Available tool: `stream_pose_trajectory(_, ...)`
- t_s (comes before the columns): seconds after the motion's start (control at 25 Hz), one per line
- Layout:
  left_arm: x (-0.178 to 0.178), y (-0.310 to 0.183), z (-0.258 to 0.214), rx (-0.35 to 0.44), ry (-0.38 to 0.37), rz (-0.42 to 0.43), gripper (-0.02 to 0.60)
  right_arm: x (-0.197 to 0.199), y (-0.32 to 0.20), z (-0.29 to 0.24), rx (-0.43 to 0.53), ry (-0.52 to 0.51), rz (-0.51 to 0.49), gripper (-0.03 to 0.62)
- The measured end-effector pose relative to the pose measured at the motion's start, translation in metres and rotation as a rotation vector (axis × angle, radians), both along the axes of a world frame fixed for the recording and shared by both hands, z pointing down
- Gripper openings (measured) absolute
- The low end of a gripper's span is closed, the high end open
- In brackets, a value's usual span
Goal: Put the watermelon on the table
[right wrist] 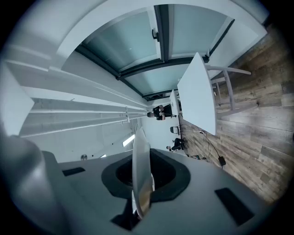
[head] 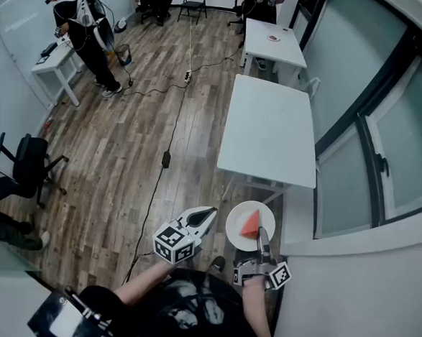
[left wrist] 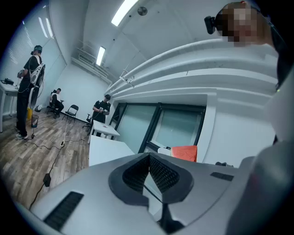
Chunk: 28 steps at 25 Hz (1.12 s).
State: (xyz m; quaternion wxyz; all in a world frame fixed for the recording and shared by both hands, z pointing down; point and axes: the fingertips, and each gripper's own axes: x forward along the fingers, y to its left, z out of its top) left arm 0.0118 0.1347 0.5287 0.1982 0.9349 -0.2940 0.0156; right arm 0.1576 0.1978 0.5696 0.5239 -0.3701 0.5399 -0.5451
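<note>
Plainly the watermelon wedge (head: 251,223) is not on a table yet. It sits on a white plate (head: 235,229) held in the air, just short of the nearest white table (head: 270,129), which lies straight ahead. The right gripper (head: 263,240) carries it, jaws pinched almost together on the plate's near rim, so the wedge rests just beyond its tips. The left gripper (head: 206,216) hangs just beside the plate, jaws closed on nothing.
</note>
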Motion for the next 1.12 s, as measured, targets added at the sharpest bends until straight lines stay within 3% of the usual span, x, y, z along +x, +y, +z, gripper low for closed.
stream_pose_trajectory(0.48,-0.018,-0.015,0.004,-0.027,0.015,0.024,0.005,-0.023,-0.029,0.004,-0.002,-0.024,-0.013,0.034)
stream_pose_trajectory(0.92,-0.061,-0.033,0.017,-0.063,0.044,0.036,0.005,-0.059,-0.051,0.01,0.013,-0.056,-0.012,0.034)
stream_pose_trajectory(1.12,-0.079,-0.045,0.031,-0.098,0.04,0.021,0.005,-0.075,-0.057,0.028,-0.027,-0.079,-0.008,0.033)
